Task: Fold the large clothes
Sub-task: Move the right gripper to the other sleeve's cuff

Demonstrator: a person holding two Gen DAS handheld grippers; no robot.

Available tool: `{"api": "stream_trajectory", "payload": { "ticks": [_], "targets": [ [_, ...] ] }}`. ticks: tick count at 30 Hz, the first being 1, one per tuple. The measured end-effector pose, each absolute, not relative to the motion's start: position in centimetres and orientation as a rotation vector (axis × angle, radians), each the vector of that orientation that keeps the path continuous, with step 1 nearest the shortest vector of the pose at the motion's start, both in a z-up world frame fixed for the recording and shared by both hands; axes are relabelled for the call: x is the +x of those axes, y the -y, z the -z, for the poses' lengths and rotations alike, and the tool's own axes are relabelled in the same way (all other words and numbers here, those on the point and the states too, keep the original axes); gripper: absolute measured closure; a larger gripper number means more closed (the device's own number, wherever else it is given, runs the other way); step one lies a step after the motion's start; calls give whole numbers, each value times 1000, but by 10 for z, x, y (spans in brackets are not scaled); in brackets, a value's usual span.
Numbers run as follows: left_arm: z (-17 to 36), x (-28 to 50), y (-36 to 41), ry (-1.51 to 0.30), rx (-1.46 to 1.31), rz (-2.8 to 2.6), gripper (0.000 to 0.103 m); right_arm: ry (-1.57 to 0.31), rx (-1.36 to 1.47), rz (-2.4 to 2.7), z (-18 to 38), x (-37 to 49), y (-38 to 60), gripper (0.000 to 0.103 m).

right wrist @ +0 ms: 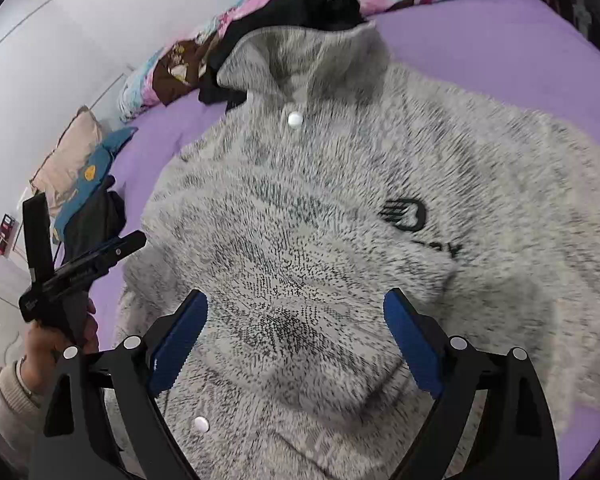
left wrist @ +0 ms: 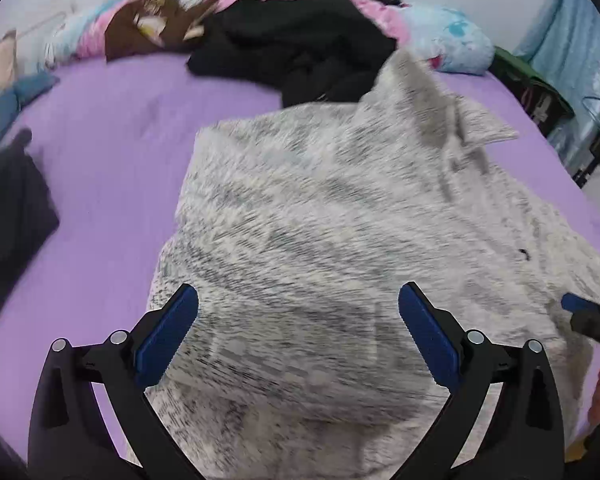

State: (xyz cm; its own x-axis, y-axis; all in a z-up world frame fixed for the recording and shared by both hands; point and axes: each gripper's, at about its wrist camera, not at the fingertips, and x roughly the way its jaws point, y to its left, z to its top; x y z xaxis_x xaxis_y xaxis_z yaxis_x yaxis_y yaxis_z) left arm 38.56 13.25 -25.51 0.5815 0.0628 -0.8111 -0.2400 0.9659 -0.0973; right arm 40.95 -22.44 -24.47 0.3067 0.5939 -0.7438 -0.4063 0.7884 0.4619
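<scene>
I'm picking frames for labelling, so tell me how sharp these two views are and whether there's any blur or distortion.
Left wrist view: the grey fleece jacket is smeared by motion blur, and the purple bedsheet curves from fisheye distortion. Right wrist view: sharper, with the jacket's logo and white snap readable, edges slightly soft; dark vignette in the corners of both.

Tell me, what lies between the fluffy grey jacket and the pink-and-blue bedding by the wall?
A heap of black clothing lies there, its near edge tucked behind the grey jacket and its far side against the pink-and-blue bedding. The left wrist view shows it best.

A bed in a purple sheet stands against a plain white wall
</scene>
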Motion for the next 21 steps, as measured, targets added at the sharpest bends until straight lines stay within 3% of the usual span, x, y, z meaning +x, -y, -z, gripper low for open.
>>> {"api": "stream_trajectory", "payload": {
  "ticks": [12, 21],
  "targets": [
    [223, 397, -38, -925, -183, -5, 6, -981, 335, -554, 214, 405, 298, 10],
    [213, 395, 36, -877, 4, 31, 6, -910, 365, -510, 194, 402, 346, 10]
  ]
}}
